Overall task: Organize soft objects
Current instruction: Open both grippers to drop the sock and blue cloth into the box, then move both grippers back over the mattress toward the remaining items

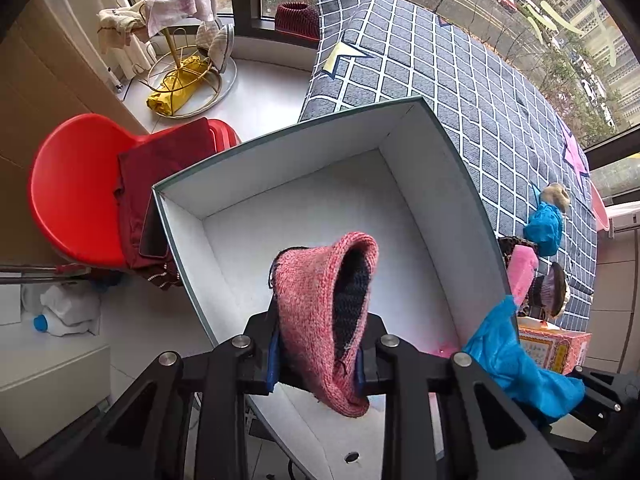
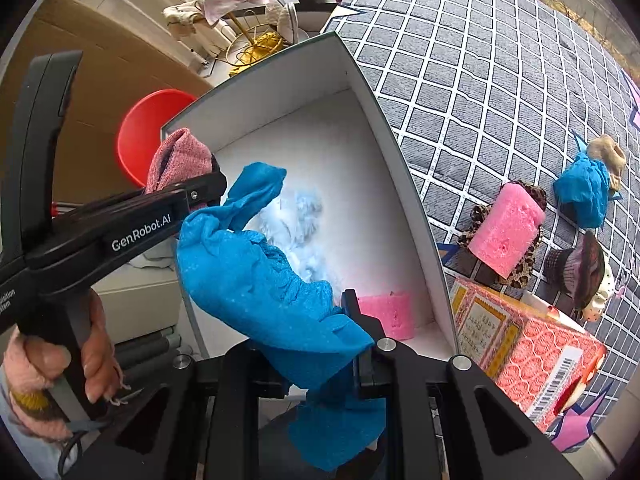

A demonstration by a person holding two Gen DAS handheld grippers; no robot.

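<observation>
A white open box lies under both grippers. My left gripper points down into it, shut on a pink knitted hat with a dark lining. Seen from the side in the right wrist view, the left gripper carries the hat over the box's left wall. My right gripper is shut on a crinkled blue cloth that hangs over the box's near right part; the cloth hides its left finger. A pink sponge lies in the box's near corner.
The box leans against a grey checked bedspread holding another pink sponge, a blue cloth, leopard fabric and knitted hats. A pink patterned carton stands right of the box. A red chair with dark red cloth is left.
</observation>
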